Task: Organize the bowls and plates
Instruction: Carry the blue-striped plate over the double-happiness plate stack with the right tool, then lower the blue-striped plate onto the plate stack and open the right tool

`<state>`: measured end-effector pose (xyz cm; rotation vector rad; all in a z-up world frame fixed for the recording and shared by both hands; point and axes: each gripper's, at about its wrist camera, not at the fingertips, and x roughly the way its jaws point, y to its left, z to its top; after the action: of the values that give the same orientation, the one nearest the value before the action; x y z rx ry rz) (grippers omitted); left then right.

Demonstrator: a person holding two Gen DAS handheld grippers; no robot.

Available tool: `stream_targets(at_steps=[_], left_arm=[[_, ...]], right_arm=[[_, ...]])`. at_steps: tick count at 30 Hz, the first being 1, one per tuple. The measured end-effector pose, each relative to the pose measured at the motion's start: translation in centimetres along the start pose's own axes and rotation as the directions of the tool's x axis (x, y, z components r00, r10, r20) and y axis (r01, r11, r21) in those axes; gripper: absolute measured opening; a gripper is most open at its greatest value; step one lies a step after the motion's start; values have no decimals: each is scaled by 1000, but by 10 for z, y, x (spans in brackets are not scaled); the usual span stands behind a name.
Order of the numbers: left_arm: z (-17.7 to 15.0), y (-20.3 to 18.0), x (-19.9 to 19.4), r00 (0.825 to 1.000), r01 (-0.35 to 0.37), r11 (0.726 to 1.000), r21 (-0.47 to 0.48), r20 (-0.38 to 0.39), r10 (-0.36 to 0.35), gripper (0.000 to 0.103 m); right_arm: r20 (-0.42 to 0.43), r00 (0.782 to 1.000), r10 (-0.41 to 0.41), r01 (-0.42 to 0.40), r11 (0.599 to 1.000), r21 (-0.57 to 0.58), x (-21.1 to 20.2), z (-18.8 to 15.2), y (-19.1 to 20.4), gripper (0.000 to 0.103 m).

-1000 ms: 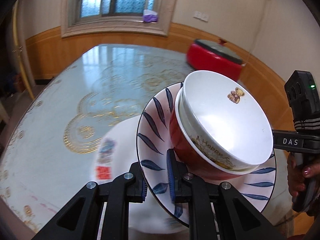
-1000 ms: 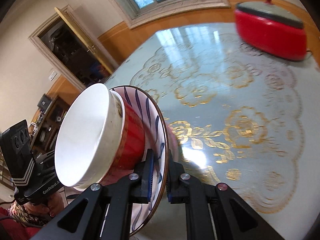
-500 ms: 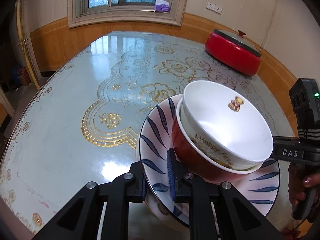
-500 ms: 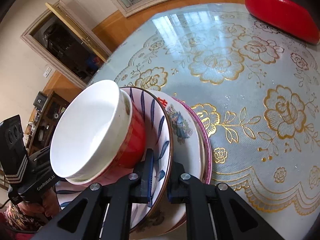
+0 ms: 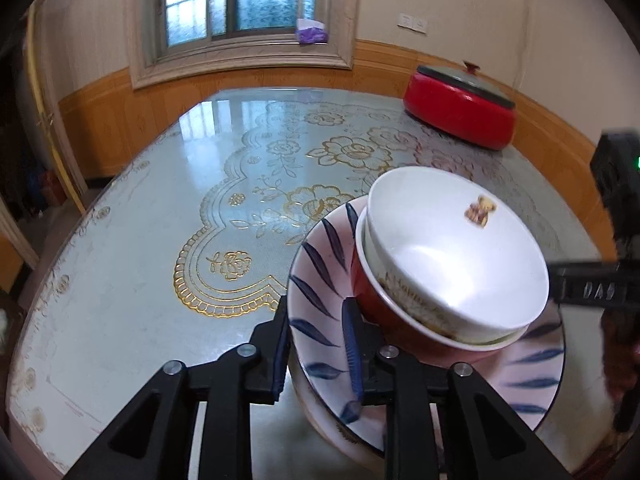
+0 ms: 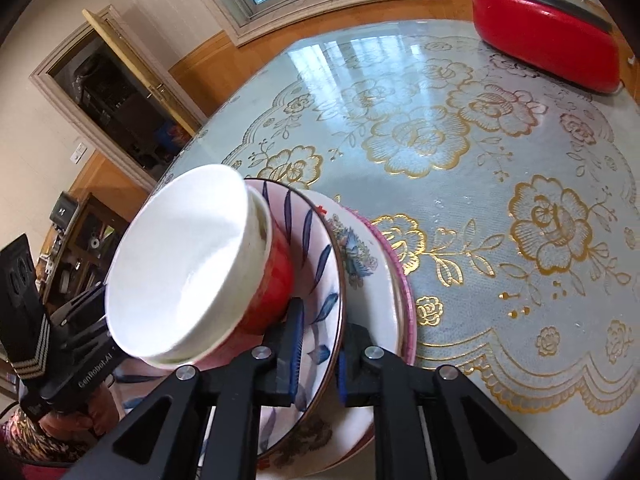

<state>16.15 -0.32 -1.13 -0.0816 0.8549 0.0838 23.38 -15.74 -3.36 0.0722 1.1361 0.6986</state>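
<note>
Resting on a stack of larger plates, the glossy blue-leaf plate (image 5: pixel 320 276) is carrying two nested bowls: a smooth white bowl (image 5: pixel 452 248) with a small bear print is sitting inside a red bowl (image 5: pixel 372 300) with a shiny glaze. Beneath the leaf plate a white floral plate (image 6: pixel 360 252) is lying, and under that a pink-rimmed plate (image 6: pixel 400 276) is showing its edge; the whole round stack is sitting near the front edge of the surface (image 5: pixel 140 260), which is glassy, pale blue and patterned with gold flowers. A red lidded pot (image 5: pixel 460 112) is standing well apart at the far right.

The left gripper (image 5: pixel 316 356) is angling downward from the stack's left side, its jaws opening, with the leaf plate's rim between the blue pads (image 5: pixel 352 344) and a visible gap on the outer side. The right gripper (image 6: pixel 316 352) is angling downward from the opposite side, its jaws opening only slightly, the same rim between them; the inner pad is lying against the plate's face while the outer pad is standing just off the underside. A hand (image 6: pixel 52 424) is holding the left gripper's handle.
</note>
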Motion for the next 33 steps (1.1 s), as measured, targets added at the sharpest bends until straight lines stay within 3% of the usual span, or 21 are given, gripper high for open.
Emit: stream_targets(at_steps=[7,16,22,27,29,33], left_arm=[[-9,-1,-12,998,63,998,27,-29,-62,25],[-3,-5,-3,998,39,999,33,-44,-38,23],[-2,-5,-3,997,45,998,46,-66,-42,24],[-3,-5,-9,997,56,998,42,-63,-54,32],[-4,-5,-13,997,48,997,54,-58,-45,46],[-2,-3,-23,998,48,997,63,-35,-46,57]], right_arm=[[5,998,-63,64,998,-27,-19,-6,4,18],[42,994,-100,98,994,40,-22,-16,2,12],[37,993,-115,113,992,58,-25,-19,8,18],[22,988,-155,153,985,83,-27,-20,16,24],[16,983,-182,181,981,75,-28,-20,20,28],[25,969,-244,241,966,91,-39,-21,24,31]])
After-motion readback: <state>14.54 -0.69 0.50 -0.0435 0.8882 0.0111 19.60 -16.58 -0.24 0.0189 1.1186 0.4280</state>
